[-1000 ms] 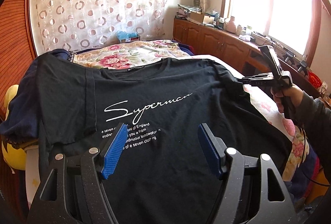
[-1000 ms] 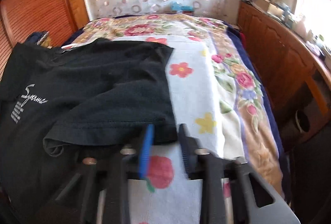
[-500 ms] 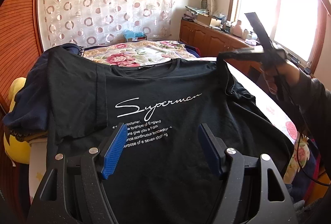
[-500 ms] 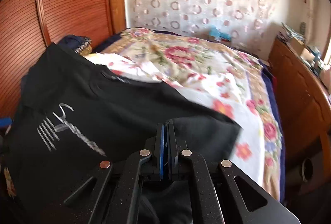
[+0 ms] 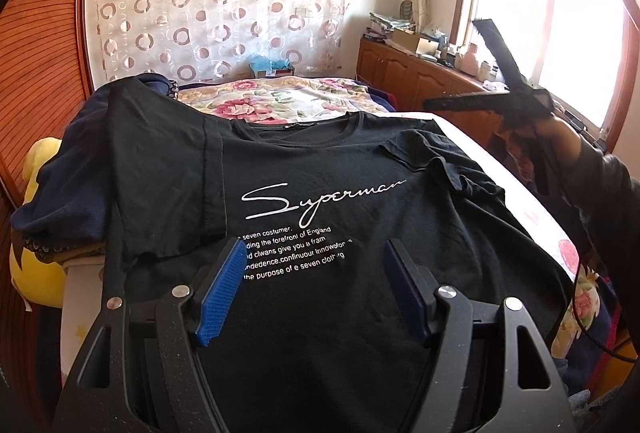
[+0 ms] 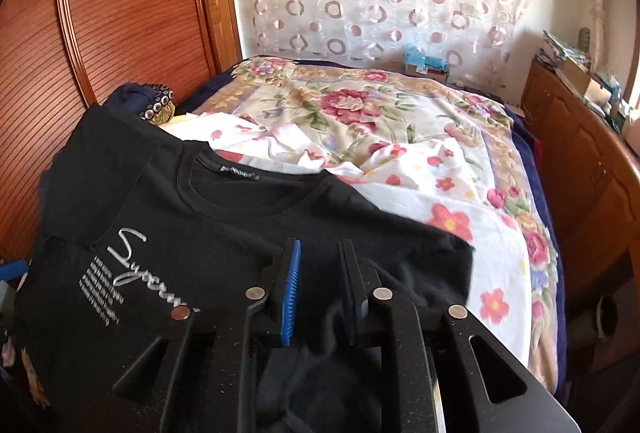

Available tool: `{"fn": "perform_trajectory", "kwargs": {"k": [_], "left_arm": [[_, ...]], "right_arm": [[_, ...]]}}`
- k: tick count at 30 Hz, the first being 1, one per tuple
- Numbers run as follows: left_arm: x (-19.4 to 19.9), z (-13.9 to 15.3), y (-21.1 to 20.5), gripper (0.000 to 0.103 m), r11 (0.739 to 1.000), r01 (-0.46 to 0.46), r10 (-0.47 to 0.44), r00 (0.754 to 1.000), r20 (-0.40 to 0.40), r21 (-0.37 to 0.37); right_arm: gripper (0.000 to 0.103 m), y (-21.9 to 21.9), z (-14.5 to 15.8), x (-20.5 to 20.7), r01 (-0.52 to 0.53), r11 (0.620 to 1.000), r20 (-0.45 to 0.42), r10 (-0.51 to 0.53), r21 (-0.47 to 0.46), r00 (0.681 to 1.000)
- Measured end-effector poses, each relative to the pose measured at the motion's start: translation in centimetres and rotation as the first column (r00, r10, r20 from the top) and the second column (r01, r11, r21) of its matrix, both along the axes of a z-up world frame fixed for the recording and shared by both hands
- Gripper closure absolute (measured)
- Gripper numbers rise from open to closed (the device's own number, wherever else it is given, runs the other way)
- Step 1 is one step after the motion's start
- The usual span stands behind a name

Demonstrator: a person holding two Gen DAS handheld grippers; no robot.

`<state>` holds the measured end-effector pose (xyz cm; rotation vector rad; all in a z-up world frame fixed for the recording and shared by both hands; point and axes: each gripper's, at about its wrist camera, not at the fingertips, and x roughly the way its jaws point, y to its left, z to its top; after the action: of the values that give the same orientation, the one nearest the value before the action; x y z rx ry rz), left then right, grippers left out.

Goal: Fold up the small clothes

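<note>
T-shirt (image 5: 340, 233), black, 1 item, white "Superman" script on the chest: it lies front up across the near end of the bed (image 6: 400, 121), collar toward the headboard, over the floral bedspread (image 6: 360, 105). We log its right sleeve (image 5: 440, 161) as folded inward onto the body, rumpled near the shoulder; its left sleeve (image 5: 168, 169) lies spread flat toward a dark blue garment (image 5: 68, 185) and a yellow soft toy (image 5: 32, 265) at the bed's edge. Left hand-held gripper (image 5: 316, 289): jaws wide apart, empty, hovering above the printed text. Right hand-held gripper (image 6: 320, 285): jaws a little apart, nothing between them, raised over the shirt's right side; in the left wrist view we see it (image 5: 480, 101) held clear of the cloth beside the window. Step in hand, by our judgement: 1st side fold just laid, roughly 1 quarter through. Next move likely calls for the left hand-held gripper to pinch the spread sleeve at its hem and carry it across to match, with a smoothing of the rumpled right fold. Change against 0.5 s ago: the right jaws, then pressed together on the sleeve edge, have parted and released it; 1.0 s ago that sleeve still lay out on the bedspread.
</note>
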<state>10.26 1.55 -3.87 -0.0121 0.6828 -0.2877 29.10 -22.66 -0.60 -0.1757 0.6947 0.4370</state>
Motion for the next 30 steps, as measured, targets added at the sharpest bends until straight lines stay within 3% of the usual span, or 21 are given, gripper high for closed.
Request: {"fn": "perform_trajectory", "kwargs": {"k": [3, 10, 21, 25, 30], "left_arm": [[-0.1, 0.0, 0.0, 0.032, 1.000, 0.001, -0.001, 1.000, 0.002, 0.001], [0.2, -0.3, -0.1, 0.032, 1.000, 0.006, -0.006, 1.000, -0.007, -0.006], [0.1, -0.7, -0.6, 0.032, 1.000, 0.011, -0.011, 1.000, -0.017, 0.003], [0.1, -0.8, -0.6, 0.032, 1.000, 0.010, -0.010, 1.000, -0.018, -0.001], [0.1, -0.9, -0.6, 0.032, 1.000, 0.012, -0.012, 1.000, -0.025, 0.002]], "right_arm": [[0.084, -0.7, -1.0, -2.5, -0.010, 1.000, -0.034, 0.010, -0.022, 0.999], [0.084, -2.4, -4.8, -7.2, -0.054, 0.998, -0.120, 0.057, 0.026, 0.991], [0.084, -2.9, -6.8, -5.7, -0.063, 0.995, -0.192, 0.078, 0.082, 0.978], [0.100, -3.6, -6.3, -6.4, -0.083, 0.994, -0.166, 0.095, 0.075, 0.982], [0.102, -3.3, -6.1, -8.7, -0.121, 0.991, -0.132, 0.129, 0.064, 0.983]]}}
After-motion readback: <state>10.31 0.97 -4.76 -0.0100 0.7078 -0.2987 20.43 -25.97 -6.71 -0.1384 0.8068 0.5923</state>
